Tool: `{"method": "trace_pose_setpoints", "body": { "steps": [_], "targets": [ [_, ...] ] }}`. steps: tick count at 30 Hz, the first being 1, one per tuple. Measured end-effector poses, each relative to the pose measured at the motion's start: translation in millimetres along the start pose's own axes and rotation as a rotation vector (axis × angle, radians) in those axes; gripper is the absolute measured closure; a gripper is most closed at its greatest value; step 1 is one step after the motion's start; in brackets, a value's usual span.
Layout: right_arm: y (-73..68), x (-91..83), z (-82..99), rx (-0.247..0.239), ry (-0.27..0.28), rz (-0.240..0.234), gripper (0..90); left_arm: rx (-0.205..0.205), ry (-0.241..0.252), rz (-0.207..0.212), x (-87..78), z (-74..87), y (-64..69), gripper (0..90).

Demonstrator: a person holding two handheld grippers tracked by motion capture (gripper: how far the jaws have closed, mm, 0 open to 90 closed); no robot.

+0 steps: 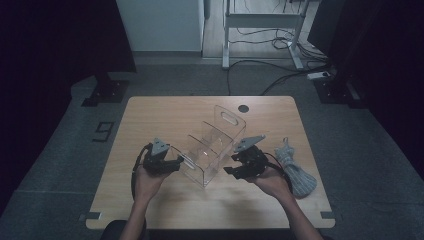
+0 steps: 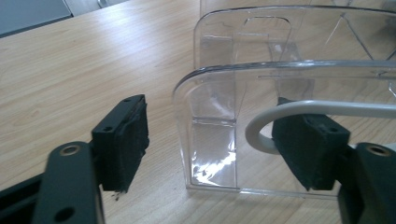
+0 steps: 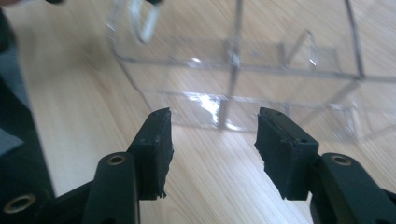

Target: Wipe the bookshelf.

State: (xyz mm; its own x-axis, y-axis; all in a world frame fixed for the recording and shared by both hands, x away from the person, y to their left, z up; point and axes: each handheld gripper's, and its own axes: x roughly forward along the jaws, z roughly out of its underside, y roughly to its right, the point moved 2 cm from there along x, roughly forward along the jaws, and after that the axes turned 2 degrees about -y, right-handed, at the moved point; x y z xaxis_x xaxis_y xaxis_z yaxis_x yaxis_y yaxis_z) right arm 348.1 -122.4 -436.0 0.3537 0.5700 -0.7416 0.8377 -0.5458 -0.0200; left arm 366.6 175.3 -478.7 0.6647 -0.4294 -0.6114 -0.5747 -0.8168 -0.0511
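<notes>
A clear plastic organiser box [image 1: 212, 145] with inner dividers and a handle cut-out stands in the middle of the wooden table [image 1: 165, 112]. My left gripper [image 1: 179, 161] is at the box's near left corner. In the left gripper view the box's curved end wall [image 2: 205, 121] stands between the two pads of the left gripper [image 2: 215, 144], which are wide apart and do not press on it. A white cable [image 2: 289, 109] loops past the right pad. My right gripper [image 1: 231, 171] is at the box's near right side. In the right gripper view it [image 3: 212, 144] is open and empty, just short of the box [image 3: 233, 70].
A coiled grey rope bundle [image 1: 296, 167] lies on the table right of my right hand. A round black grommet [image 1: 243, 108] sits near the table's far edge. Beyond the table are a white desk frame [image 1: 260, 30] and floor cables [image 1: 280, 75].
</notes>
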Motion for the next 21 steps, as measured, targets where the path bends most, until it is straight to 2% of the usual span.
{"method": "trace_pose_setpoints", "body": {
  "steps": [2, 5, 7, 9, 10, 11, 12, 14, 15, 17, 21],
  "targets": [
    [9.3, -3.1, 8.5, 0.028, 0.006, 0.021, 41.9, 0.014, -0.001, -0.005, 1.0, -0.7, 2.4, 33.2],
    [15.2, -5.7, 14.6, 0.045, 0.007, 0.035, 40.1, 0.013, 0.002, 0.003, 0.5, -0.1, 2.7, 37.0],
    [25.1, -11.1, 24.6, 0.069, 0.005, 0.062, 37.9, 0.010, 0.001, -0.008, -0.7, 0.2, 2.2, 39.6],
    [28.5, -13.1, 28.3, 0.080, 0.004, 0.069, 37.2, 0.008, 0.001, -0.013, -1.0, 0.3, 1.0, 39.6],
    [35.4, -17.4, 36.2, 0.091, -0.006, 0.092, 36.0, -0.002, 0.001, -0.016, -1.6, 1.3, -2.1, 39.7],
    [35.4, -17.4, 36.2, 0.091, -0.006, 0.092, 36.0, -0.002, 0.001, -0.016, -1.6, 1.3, -2.1, 40.2],
    [42.1, -22.0, 44.4, 0.104, -0.015, 0.121, 34.7, -0.009, 0.003, -0.015, -2.6, 2.7, -5.4, 40.8],
    [45.7, -24.6, 48.7, 0.112, -0.019, 0.129, 34.1, -0.011, 0.002, -0.016, -3.3, 3.4, -7.0, 41.4],
    [52.1, -29.9, 56.9, 0.138, -0.025, 0.155, 32.8, -0.021, 0.005, -0.017, -4.3, 4.8, -9.4, 41.3],
    [55.6, -32.6, 61.0, 0.146, -0.029, 0.168, 32.5, -0.028, 0.006, -0.015, -4.7, 5.5, -10.5, 41.4],
    [73.6, -45.0, 80.4, 0.206, -0.034, 0.235, 28.4, -0.042, 0.007, -0.010, -5.2, 6.8, -11.8, 41.4]
  ]
}}
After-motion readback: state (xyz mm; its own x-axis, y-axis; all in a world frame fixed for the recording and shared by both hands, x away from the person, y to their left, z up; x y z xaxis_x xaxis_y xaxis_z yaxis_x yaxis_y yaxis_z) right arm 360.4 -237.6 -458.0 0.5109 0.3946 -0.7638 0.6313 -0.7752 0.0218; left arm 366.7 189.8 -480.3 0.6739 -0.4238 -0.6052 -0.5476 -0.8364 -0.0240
